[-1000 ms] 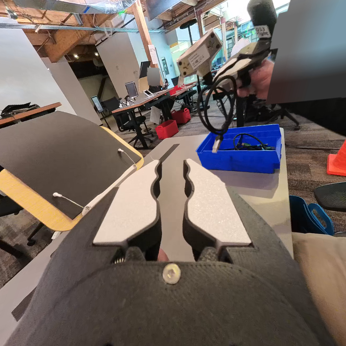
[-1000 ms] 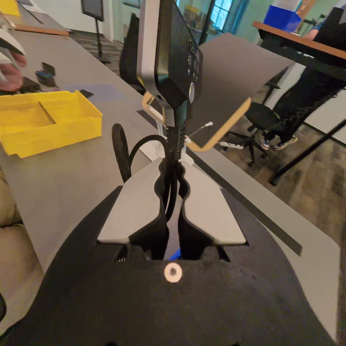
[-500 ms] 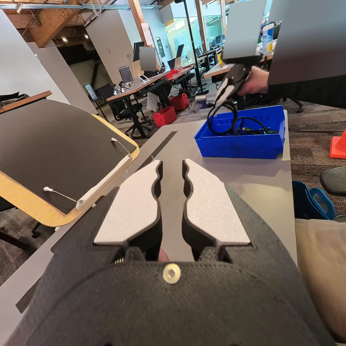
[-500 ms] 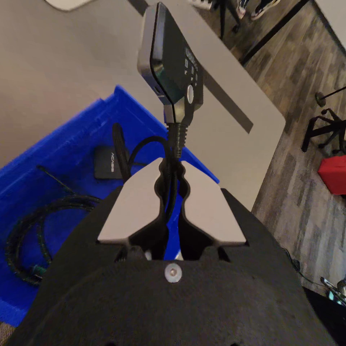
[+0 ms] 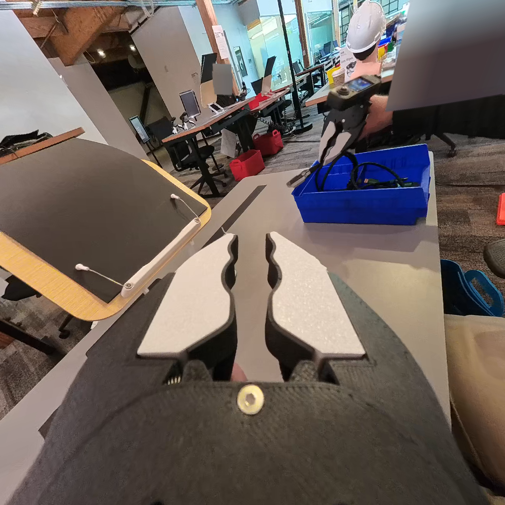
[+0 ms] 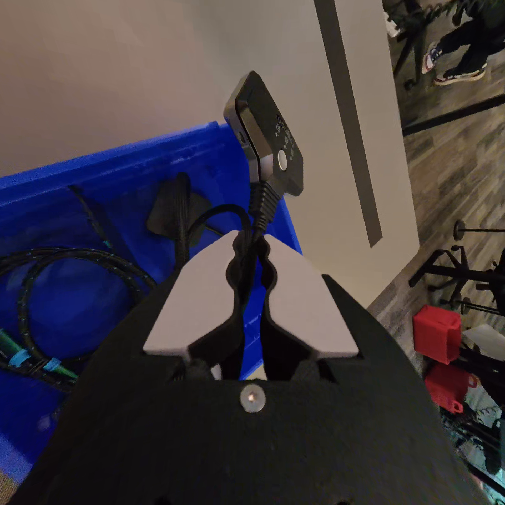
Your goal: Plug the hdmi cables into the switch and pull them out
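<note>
My right gripper [image 6: 250, 237] is shut on the black cable [image 6: 258, 210] of the HDMI switch [image 6: 269, 136], a flat black and silver box with a round button. It holds the switch over the near corner of a blue bin [image 6: 82, 273]. In the left wrist view the right gripper [image 5: 325, 157] hangs over the blue bin [image 5: 363, 207] and the switch [image 5: 299, 177] sticks out past the bin's left edge. Coiled black braided cables [image 6: 68, 259] lie in the bin. My left gripper [image 5: 251, 240] is open and empty above the grey table [image 5: 355, 273].
A tilted black and wood board [image 5: 90, 218] on a stand is left of the table. A blue basket [image 5: 470, 292] and red bins [image 5: 247, 165] sit on the floor. Red bins [image 6: 437, 333] and chair legs [image 6: 464, 273] also show beyond the table's edge. The gap from one gripper's tips to the other's is roughly 50 cm.
My right gripper has swung down with the switch from high above the table to just over the blue bin. My left gripper has stayed open and nearly still.
</note>
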The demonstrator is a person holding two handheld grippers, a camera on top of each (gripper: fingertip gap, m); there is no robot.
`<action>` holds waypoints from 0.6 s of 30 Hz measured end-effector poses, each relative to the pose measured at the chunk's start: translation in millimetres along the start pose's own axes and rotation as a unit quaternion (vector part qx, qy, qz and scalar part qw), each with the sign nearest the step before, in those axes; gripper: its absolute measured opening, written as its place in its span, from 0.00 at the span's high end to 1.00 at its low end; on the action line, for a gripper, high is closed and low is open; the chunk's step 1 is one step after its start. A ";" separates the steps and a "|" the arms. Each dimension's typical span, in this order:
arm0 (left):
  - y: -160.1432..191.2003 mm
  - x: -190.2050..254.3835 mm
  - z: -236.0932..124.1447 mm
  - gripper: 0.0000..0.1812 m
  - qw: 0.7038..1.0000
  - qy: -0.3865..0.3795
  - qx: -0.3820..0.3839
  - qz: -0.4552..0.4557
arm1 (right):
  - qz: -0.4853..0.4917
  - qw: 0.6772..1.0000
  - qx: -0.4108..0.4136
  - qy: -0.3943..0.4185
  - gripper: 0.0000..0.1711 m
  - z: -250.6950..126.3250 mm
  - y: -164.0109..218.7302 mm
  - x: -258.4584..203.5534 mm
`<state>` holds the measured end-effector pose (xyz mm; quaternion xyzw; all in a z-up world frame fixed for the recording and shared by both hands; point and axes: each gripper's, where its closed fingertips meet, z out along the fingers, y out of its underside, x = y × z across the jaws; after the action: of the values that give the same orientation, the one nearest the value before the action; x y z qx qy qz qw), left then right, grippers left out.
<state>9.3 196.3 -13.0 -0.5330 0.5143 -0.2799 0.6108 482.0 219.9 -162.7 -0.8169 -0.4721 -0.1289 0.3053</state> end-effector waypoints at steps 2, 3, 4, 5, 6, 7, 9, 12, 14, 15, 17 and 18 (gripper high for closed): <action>1.5 -2.1 -0.5 0.90 1.000 -0.002 -0.001 -0.001 | -0.009 0.999 0.005 -0.034 0.94 -4.6 -1.2 -7.7; 2.2 -2.7 -0.3 0.90 1.000 -0.002 -0.001 -0.002 | -0.015 0.998 -0.004 -0.057 0.94 -3.1 2.9 -13.4; 2.9 -3.0 0.1 0.90 1.000 -0.002 -0.001 -0.003 | -0.020 0.997 -0.016 -0.072 0.94 -0.6 7.9 -16.8; 3.5 -3.1 0.6 0.90 1.000 -0.002 -0.002 -0.003 | -0.021 0.996 -0.025 -0.082 0.94 1.6 11.0 -18.6; 4.1 -2.7 1.1 0.90 1.000 -0.002 -0.003 -0.002 | -0.020 0.995 -0.033 -0.090 0.94 3.5 12.7 -19.1; 4.4 -1.9 1.6 0.90 1.000 -0.001 -0.004 -0.002 | -0.016 0.994 -0.043 -0.100 0.94 6.0 14.9 -19.6; 4.6 0.0 2.9 0.90 1.000 0.000 -0.006 0.001 | -0.007 0.989 -0.075 -0.129 0.94 14.3 22.8 -22.7; 4.3 2.8 3.8 0.90 1.000 0.001 -0.011 0.008 | 0.013 0.980 -0.129 -0.152 0.94 25.7 34.2 -21.1; 3.0 4.0 3.1 0.90 1.000 0.001 -0.013 0.015 | 0.026 0.975 -0.159 -0.155 0.94 31.5 39.7 -16.0; 2.4 4.0 2.5 0.90 1.000 -0.001 -0.013 0.019 | 0.024 0.971 -0.176 -0.157 0.94 34.8 43.4 -15.0; 1.4 3.8 1.3 0.90 1.000 -0.002 -0.014 0.024 | 0.002 0.964 -0.218 -0.156 0.95 39.6 50.9 -13.8; 1.3 3.5 0.7 0.90 1.000 -0.002 -0.014 0.025 | -0.016 0.958 -0.241 -0.152 0.95 41.6 54.3 -13.6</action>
<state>10.7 193.8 -15.4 -0.5288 0.5300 -0.2560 0.6115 517.8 216.3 -222.4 -0.8687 -0.4806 -0.1178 0.0214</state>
